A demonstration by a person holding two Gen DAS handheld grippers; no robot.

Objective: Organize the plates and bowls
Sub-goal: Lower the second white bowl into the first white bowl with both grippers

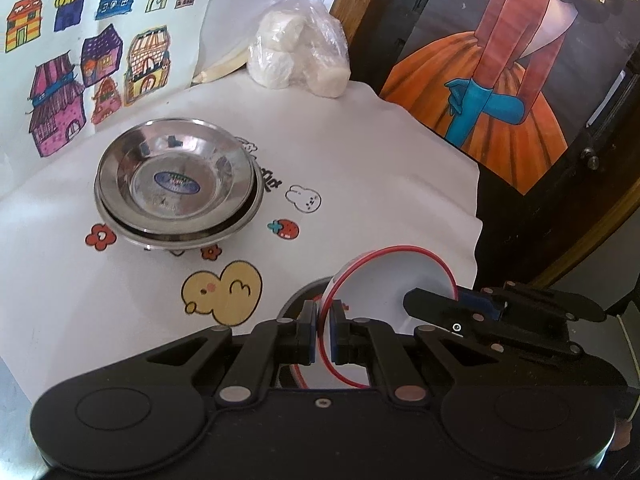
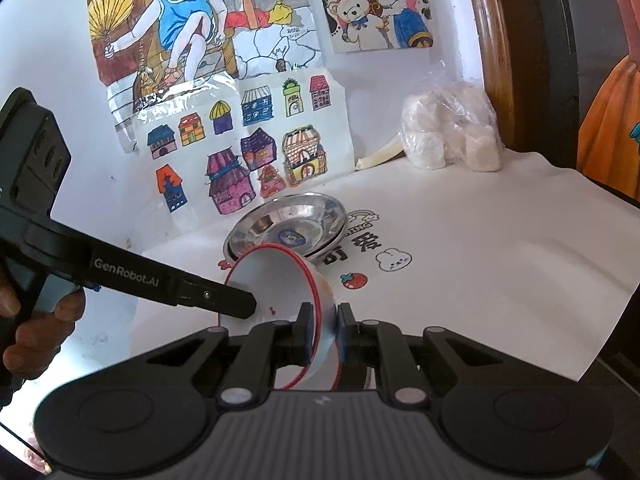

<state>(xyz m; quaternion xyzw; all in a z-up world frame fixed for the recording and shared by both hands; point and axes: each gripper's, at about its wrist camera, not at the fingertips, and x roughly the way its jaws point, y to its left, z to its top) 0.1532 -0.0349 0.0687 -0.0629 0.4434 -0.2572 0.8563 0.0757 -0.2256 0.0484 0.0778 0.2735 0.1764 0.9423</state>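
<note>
- Left tongs [image 1: 323, 334] are clenched on the rim of a white bowl with a red edge [image 1: 384, 280], one pad inside the wall and one outside; the bowl is tipped up on its side, off the cloth, near the tabletop's front edge.
- Right tongs [image 2: 323, 334] grip the same bowl [image 2: 276, 276] on the opposite part of its rim, also clamped across the wall. In the left wrist view they [image 1: 452, 300] reach in from the right and pinch the red edge there.
- A person's hand [image 2: 36, 320] holds the handle of the left tongs at the left border of the right wrist view.
- Stacked steel plates [image 1: 176, 188], nested one in the other with a blue sticker in the top one, sit further back toward the tabletop's left rear, apart from the bowl.
- White tablecloth [image 1: 360, 168] with a duck, strawberry and bunny print covers the tabletop.
- House drawing [image 1: 80, 52] leans against the wall behind the plates.
- Clear bag of white lumps [image 1: 298, 54] rests in the rear right corner, beside a framed painting [image 1: 516, 60].
</note>
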